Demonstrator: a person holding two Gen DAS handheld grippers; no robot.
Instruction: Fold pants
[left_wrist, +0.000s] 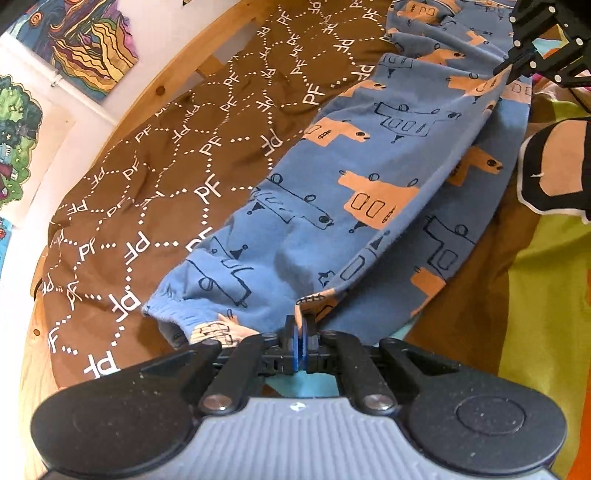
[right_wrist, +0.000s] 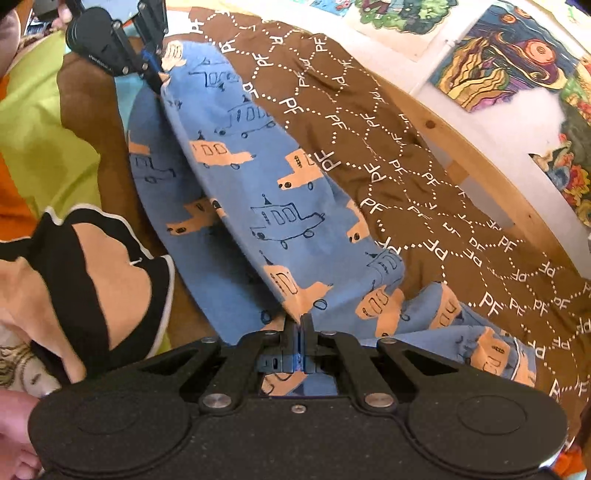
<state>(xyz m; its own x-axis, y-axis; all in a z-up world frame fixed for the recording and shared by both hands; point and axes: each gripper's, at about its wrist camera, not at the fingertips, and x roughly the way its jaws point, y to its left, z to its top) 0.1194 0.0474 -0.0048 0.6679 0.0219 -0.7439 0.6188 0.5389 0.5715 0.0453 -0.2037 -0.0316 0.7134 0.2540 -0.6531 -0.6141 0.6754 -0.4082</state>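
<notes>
Blue pants (left_wrist: 354, 192) with orange and outlined car prints lie stretched over a brown bedspread (left_wrist: 177, 155). My left gripper (left_wrist: 300, 325) is shut on the fabric edge near the elastic cuff (left_wrist: 166, 314). My right gripper (right_wrist: 301, 325) is shut on the pants' edge at the other end, near the waist. The pants also show in the right wrist view (right_wrist: 258, 192), with one leg lifted and pulled taut between the two grippers. The right gripper shows at the top right of the left wrist view (left_wrist: 517, 66); the left gripper shows at the top left of the right wrist view (right_wrist: 155, 74).
The brown bedspread with white "PF" print (right_wrist: 424, 184) covers the bed. A wooden bed frame (left_wrist: 177, 70) runs along the wall with colourful pictures (left_wrist: 81, 40). A green and orange cover (left_wrist: 546, 295) and a person's black-strapped body (right_wrist: 92, 277) lie on the near side.
</notes>
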